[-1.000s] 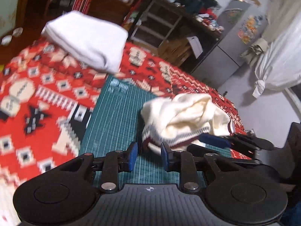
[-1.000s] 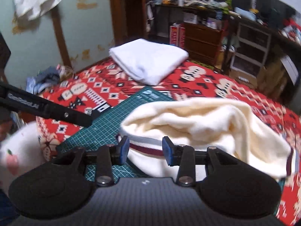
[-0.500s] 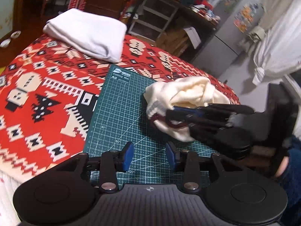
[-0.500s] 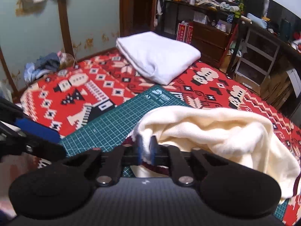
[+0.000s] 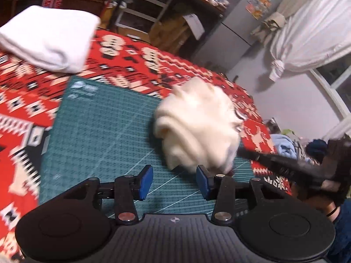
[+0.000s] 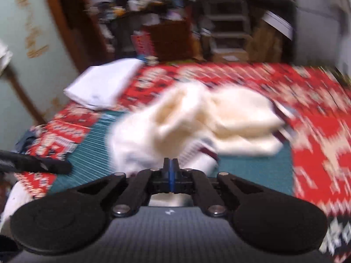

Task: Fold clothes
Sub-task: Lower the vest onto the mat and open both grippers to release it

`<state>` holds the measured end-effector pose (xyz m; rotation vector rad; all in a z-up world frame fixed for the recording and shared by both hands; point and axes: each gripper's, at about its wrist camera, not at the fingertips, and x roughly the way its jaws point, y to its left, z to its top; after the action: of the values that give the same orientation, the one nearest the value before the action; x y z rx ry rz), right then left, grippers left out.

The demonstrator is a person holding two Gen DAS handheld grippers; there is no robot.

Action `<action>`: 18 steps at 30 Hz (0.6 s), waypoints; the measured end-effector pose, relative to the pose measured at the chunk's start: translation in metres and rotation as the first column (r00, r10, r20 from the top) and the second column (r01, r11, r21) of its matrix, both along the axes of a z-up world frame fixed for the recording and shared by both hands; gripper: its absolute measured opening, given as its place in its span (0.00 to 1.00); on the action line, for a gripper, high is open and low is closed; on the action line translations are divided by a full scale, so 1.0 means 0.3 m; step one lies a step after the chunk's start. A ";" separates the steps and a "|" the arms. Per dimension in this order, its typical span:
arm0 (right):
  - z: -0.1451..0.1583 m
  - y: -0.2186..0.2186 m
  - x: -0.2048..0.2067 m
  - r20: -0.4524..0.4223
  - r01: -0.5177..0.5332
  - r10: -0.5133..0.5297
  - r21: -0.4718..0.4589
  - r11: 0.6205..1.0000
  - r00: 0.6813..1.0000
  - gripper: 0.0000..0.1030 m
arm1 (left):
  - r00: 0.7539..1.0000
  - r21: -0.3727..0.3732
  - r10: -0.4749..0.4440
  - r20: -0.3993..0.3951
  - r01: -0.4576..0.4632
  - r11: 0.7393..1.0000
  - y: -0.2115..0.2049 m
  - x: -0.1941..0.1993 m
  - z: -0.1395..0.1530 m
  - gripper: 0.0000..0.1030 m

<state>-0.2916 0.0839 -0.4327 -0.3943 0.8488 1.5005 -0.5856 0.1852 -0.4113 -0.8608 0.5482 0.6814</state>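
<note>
A cream knitted garment [image 5: 197, 131] with dark red trim lies bunched on the green cutting mat [image 5: 98, 120]. My left gripper [image 5: 174, 183] is open just in front of the garment's near edge, nothing between its blue pads. My right gripper [image 6: 170, 167] is shut on the garment's [image 6: 197, 118] striped hem and pulls it, the cloth blurred by motion. In the left wrist view the right gripper [image 5: 258, 156] reaches in from the right to the garment's lower edge.
A folded white cloth [image 5: 50, 37] rests at the far left of the red patterned bedspread [image 5: 153, 65]. Shelves and clutter [image 6: 219, 22] stand beyond the bed. The other gripper [image 6: 35, 164] shows at the left edge of the right wrist view.
My right gripper shut on the garment's hem and is now dragging it; the cloth has shifted and stretched. My left gripper stayed open and moved closer to the garment.
</note>
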 end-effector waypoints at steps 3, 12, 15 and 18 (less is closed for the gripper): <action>-0.018 -0.050 0.075 -0.091 0.041 -0.039 0.016 0.999 0.995 0.00 | 0.999 0.008 -0.042 -0.006 0.042 0.999 0.038 0.083 0.025 0.47; -0.061 -0.100 0.127 -0.187 0.138 -0.128 0.040 0.990 0.974 0.35 | 0.972 0.141 -0.136 -0.193 0.165 0.976 0.097 0.338 0.093 0.65; -0.055 -0.106 0.136 -0.195 0.147 -0.135 0.050 0.988 0.971 0.44 | 0.922 0.214 -0.157 -0.354 0.244 0.946 0.089 0.428 0.064 0.68; -0.055 -0.104 0.139 -0.189 0.166 -0.153 0.057 0.984 0.970 0.64 | 0.842 0.256 -0.147 -0.520 0.317 0.913 0.089 0.509 0.003 0.68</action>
<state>-0.2498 0.0529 -0.4493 -0.1303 0.9455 1.4276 -0.4328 0.2119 -0.4103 -0.2810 0.9511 0.7411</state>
